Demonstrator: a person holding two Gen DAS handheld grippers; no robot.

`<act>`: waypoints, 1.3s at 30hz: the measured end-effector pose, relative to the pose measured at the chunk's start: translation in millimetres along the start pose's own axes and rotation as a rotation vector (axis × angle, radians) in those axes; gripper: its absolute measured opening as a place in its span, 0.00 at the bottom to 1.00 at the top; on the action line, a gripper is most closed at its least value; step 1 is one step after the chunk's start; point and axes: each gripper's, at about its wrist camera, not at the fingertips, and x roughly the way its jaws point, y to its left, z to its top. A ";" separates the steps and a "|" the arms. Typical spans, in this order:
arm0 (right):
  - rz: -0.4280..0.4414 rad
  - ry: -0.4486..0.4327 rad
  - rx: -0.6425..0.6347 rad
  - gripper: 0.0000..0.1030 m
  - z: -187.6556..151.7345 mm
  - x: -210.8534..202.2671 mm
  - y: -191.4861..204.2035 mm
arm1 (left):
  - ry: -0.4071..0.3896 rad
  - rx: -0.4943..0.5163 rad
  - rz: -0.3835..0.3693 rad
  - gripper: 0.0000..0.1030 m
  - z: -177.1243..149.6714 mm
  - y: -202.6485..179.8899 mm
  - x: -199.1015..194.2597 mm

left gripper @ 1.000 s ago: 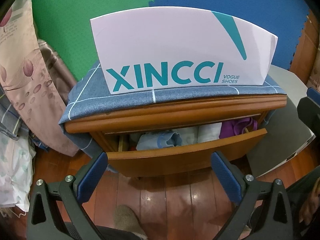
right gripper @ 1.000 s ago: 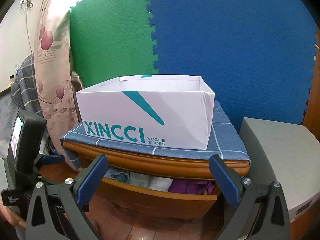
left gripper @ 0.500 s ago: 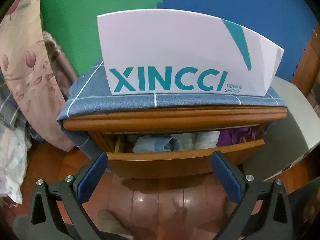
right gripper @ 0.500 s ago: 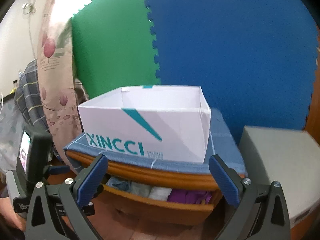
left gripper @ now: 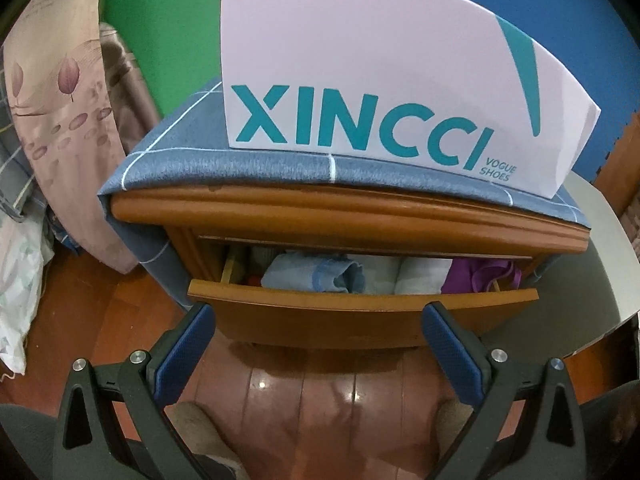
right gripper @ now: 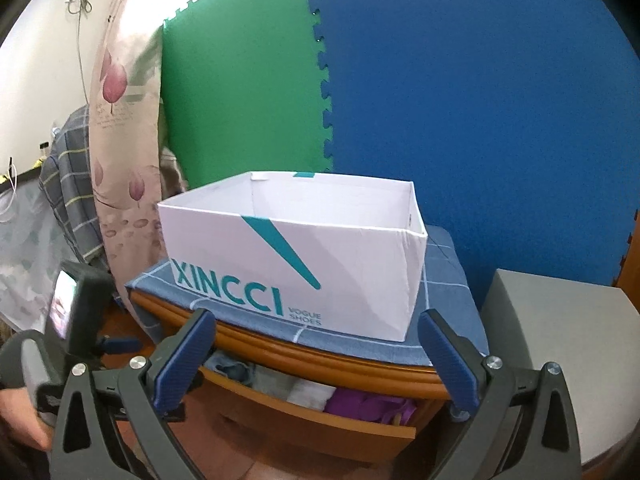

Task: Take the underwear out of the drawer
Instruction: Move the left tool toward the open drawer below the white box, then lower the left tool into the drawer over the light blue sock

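Observation:
A wooden nightstand has its top drawer (left gripper: 360, 312) pulled partly out. Folded underwear lies inside in a row: a light blue piece (left gripper: 312, 274), a white piece (left gripper: 424, 278) and a purple piece (left gripper: 480, 276). My left gripper (left gripper: 318, 344) is open, low in front of the drawer front, with nothing between its fingers. My right gripper (right gripper: 316, 348) is open too, held higher, level with the nightstand top. In the right wrist view the drawer (right gripper: 320, 420) shows the white (right gripper: 310, 394) and purple (right gripper: 368, 404) pieces, and the left gripper's body (right gripper: 76, 312) sits at the lower left.
A white XINCCI shoe box (right gripper: 296, 264), open and empty, stands on a blue checked cloth (left gripper: 240, 164) over the nightstand. A grey cabinet (right gripper: 560, 340) stands to the right. Floral fabric (left gripper: 60, 120) hangs left. Green and blue foam mats cover the wall. The floor (left gripper: 320, 396) is reddish wood.
My left gripper has moved closer to the drawer, which looks larger. My right gripper has tilted upward, so the box and wall fill more of its view. Both stay open.

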 end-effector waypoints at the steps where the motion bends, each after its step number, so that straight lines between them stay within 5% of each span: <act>1: 0.013 -0.010 0.011 1.00 3.8 -2.8 -0.8 | -0.001 0.001 0.003 0.99 -0.1 -0.1 0.7; 9: -0.066 -0.227 0.055 1.00 16.8 -18.3 -12.4 | 0.010 -0.055 -0.009 0.99 2.2 2.4 8.5; 13: -0.037 -0.084 0.087 1.00 5.2 11.0 -17.7 | 0.017 -0.075 -0.015 0.99 2.7 2.5 13.6; 27: -0.009 -0.124 -0.035 1.00 2.4 3.2 8.2 | 0.039 -0.148 -0.048 0.99 2.1 -2.6 26.5; 39: -0.001 -0.101 0.035 1.00 3.8 3.0 -10.6 | 0.065 -0.517 -0.189 0.98 -7.5 24.5 59.8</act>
